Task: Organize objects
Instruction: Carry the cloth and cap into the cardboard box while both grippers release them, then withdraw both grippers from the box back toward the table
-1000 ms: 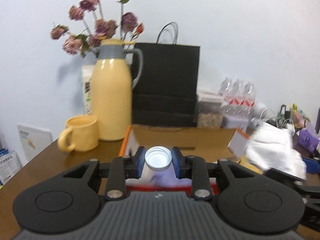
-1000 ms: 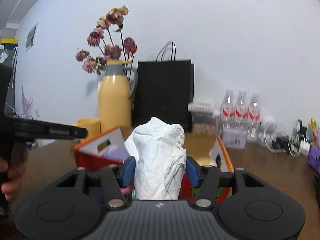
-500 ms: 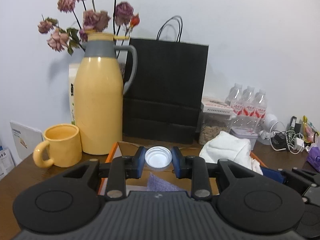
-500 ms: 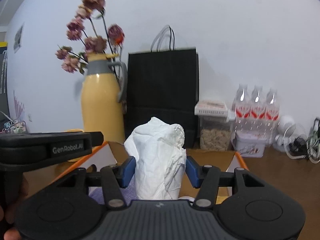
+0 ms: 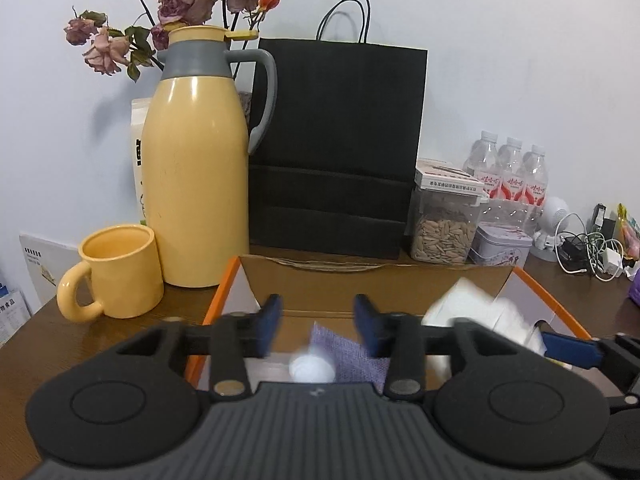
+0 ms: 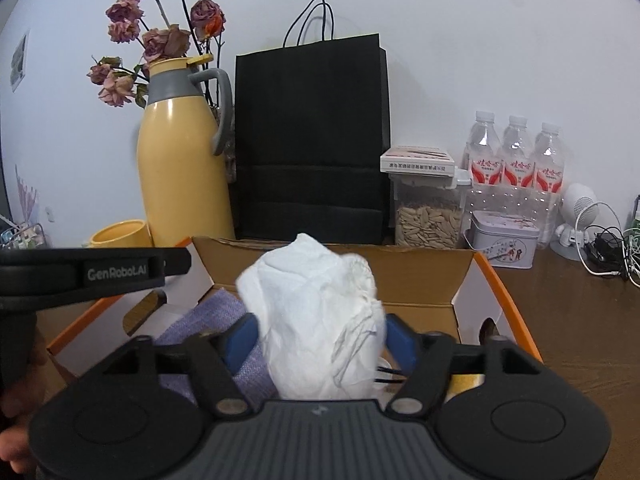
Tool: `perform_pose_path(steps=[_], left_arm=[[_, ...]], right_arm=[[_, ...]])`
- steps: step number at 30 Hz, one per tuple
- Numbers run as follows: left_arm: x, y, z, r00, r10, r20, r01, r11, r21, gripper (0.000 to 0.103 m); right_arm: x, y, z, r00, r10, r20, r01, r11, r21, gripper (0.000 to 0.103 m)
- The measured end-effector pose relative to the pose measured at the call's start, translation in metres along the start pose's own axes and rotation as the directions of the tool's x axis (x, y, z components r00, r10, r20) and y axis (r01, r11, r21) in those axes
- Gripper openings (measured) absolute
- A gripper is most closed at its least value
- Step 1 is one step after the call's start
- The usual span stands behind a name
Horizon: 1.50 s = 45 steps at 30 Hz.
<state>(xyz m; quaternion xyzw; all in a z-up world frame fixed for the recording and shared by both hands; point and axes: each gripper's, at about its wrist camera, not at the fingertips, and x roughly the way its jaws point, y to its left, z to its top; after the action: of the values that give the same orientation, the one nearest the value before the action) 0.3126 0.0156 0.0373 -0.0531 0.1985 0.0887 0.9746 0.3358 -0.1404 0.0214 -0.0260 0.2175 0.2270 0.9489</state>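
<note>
An open cardboard box with orange edges [image 5: 224, 292] [image 6: 496, 280] sits on the brown table. My left gripper [image 5: 316, 322] is open above it. A white bottle cap [image 5: 312, 368], blurred, is below the jaws, over a purple cloth [image 5: 340, 350] [image 6: 208, 320] in the box. My right gripper [image 6: 318, 340] is shut on a crumpled white tissue wad [image 6: 316, 316] and holds it over the box; the wad also shows blurred in the left wrist view [image 5: 480, 312].
Behind the box stand a yellow thermos jug [image 5: 196, 176] with dried roses, a yellow mug [image 5: 116, 276], a black paper bag [image 5: 336, 140], a seed jar [image 5: 444, 224], a tin [image 5: 500, 244], water bottles [image 5: 512, 176] and cables [image 5: 588, 252].
My left gripper opened and let go of the white cap, which drops into the box. Both grippers moved forward over the box. The right gripper still holds the tissue.
</note>
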Motion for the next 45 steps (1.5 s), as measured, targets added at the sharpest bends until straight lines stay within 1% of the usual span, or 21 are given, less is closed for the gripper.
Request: perform_pose_path(steps=[1, 2, 3, 4, 5, 13, 19, 27, 32, 36, 39, 45], left_arm=[[-0.001, -0.001, 0.001, 1.000, 0.002, 0.006, -0.003, 1.000, 0.002, 0.081], [-0.002, -0.002, 0.001, 1.000, 0.006, 0.018, -0.006, 1.000, 0.006, 0.098], [-0.004, -0.003, 0.001, 0.999, 0.011, 0.033, -0.012, 1.000, 0.008, 0.103], [-0.006, -0.003, 0.001, 0.999, 0.014, 0.052, -0.015, 1.000, 0.009, 0.103], [-0.007, -0.005, 0.001, 0.998, 0.015, 0.057, -0.015, 1.000, 0.012, 0.103], [-0.010, -0.005, 0.003, 0.999, 0.012, 0.051, -0.012, 1.000, 0.004, 0.103], [-0.016, -0.005, 0.005, 0.998, -0.007, 0.061, 0.007, 1.000, -0.002, 0.103], [-0.041, -0.001, 0.011, 0.995, -0.035, 0.091, 0.036, 0.999, -0.006, 0.103], [-0.064, 0.006, 0.009, 0.993, -0.034, 0.117, 0.035, 0.999, -0.009, 0.103], [-0.080, 0.011, 0.004, 0.994, -0.034, 0.108, 0.035, 0.999, -0.006, 0.103], [-0.091, 0.016, -0.002, 0.995, -0.027, 0.097, 0.027, 1.000, -0.002, 0.103], [-0.111, 0.027, -0.023, 0.999, -0.014, 0.043, 0.014, 1.000, 0.001, 0.103]], right_arm=[[-0.001, -0.001, 0.000, 1.000, -0.008, 0.002, 0.008, 1.000, 0.003, 0.083], [-0.003, -0.002, 0.000, 1.000, -0.014, 0.005, 0.013, 1.000, 0.008, 0.088], [-0.004, -0.003, 0.000, 1.000, -0.015, 0.013, 0.015, 1.000, 0.016, 0.096], [-0.006, -0.005, 0.001, 1.000, -0.016, 0.020, 0.015, 1.000, 0.026, 0.102], [-0.008, -0.007, 0.001, 1.000, -0.013, 0.024, 0.012, 0.999, 0.035, 0.103], [-0.012, -0.009, 0.003, 0.999, -0.018, 0.027, 0.017, 0.999, 0.043, 0.103], [-0.020, -0.009, 0.005, 0.999, -0.025, 0.038, 0.024, 0.999, 0.032, 0.103], [-0.046, -0.007, 0.009, 0.998, -0.017, 0.062, 0.018, 1.000, -0.005, 0.103], [-0.069, -0.006, 0.011, 0.997, -0.005, 0.081, 0.007, 1.000, -0.024, 0.103], [-0.084, -0.004, 0.008, 0.996, 0.002, 0.085, 0.002, 0.999, -0.044, 0.103], [-0.093, -0.003, 0.002, 0.998, 0.007, 0.068, -0.003, 0.998, -0.058, 0.103], [-0.108, -0.006, -0.016, 1.000, 0.003, 0.027, -0.001, 0.998, -0.056, 0.103]])
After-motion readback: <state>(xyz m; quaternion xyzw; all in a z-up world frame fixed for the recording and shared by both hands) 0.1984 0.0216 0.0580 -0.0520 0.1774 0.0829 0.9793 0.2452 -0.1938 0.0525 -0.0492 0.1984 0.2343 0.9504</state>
